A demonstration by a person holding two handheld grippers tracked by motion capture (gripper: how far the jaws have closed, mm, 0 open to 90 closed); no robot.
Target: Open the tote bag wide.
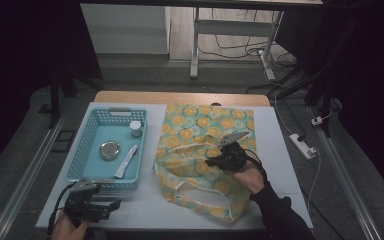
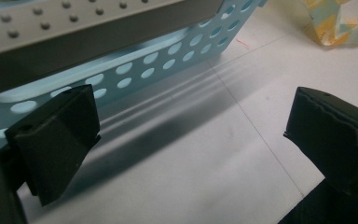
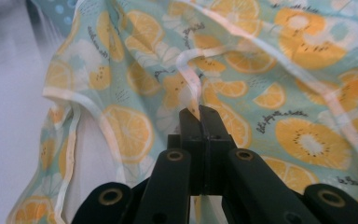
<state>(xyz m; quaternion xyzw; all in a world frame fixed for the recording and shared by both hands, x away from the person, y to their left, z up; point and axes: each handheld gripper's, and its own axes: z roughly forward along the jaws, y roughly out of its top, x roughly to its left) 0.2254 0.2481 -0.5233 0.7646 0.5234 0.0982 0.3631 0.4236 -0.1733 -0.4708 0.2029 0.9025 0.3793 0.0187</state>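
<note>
A cloth bag (image 1: 200, 145) printed with orange slices lies on the white table, its mouth and handles toward the near edge. My right gripper (image 1: 215, 161) hovers over the bag's middle, shut on a pale strap of the bag. In the right gripper view the closed jaws (image 3: 199, 112) pinch that strap (image 3: 189, 79) and lift the fabric (image 3: 284, 93) into a fold. My left gripper (image 1: 115, 204) rests low at the near left, by the front wall of a light blue basket (image 1: 80, 155). Its jaws (image 2: 191, 126) stand wide open over bare table with nothing between them.
The perforated basket (image 2: 158, 65) holds a small white jar (image 1: 136, 128), a round metal tin (image 1: 109, 150) and a white tube (image 1: 126, 161). A corner of the bag (image 2: 340, 23) lies beyond the left gripper. A power strip (image 1: 302, 145) lies on the floor at the right.
</note>
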